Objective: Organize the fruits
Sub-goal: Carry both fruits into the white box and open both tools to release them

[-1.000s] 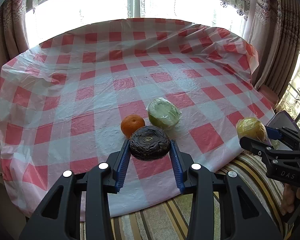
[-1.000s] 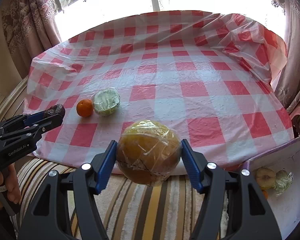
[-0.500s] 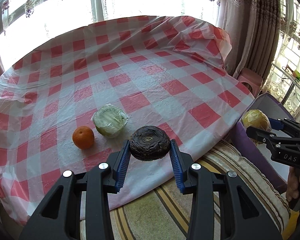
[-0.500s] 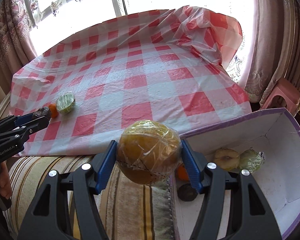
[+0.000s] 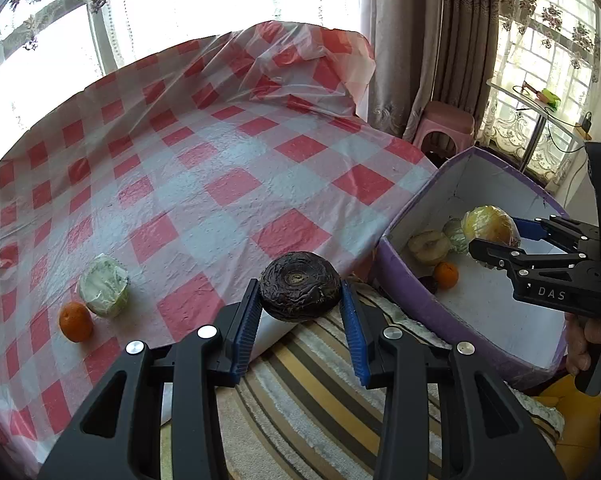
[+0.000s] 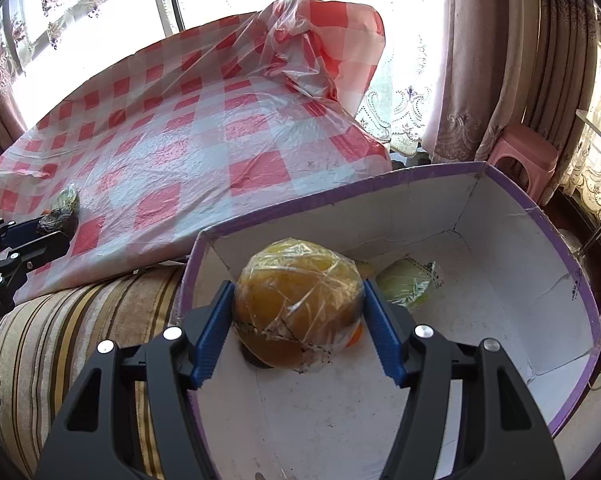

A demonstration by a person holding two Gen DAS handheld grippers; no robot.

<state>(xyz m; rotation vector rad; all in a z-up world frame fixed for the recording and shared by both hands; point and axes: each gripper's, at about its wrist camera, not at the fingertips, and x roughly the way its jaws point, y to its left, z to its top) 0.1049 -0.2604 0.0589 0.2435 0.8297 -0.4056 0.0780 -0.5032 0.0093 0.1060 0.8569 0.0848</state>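
- My left tongs [image 5: 300, 312] are gripping a dark wrinkled fruit [image 5: 299, 291] over the table's [image 5: 204, 184] near edge.
- My right tongs [image 6: 298, 328] are clamping a plastic-wrapped yellow fruit [image 6: 298, 306] above the purple box [image 6: 540, 264], which is holding other fruits.

Counted: two oranges [image 5: 75, 321] [image 5: 446, 275], two green wrapped fruits [image 5: 102, 290] [image 5: 455, 234], one dark wrinkled fruit [image 5: 299, 285], one yellow wrapped fruit [image 6: 298, 304], one pale halved fruit [image 5: 428, 247].
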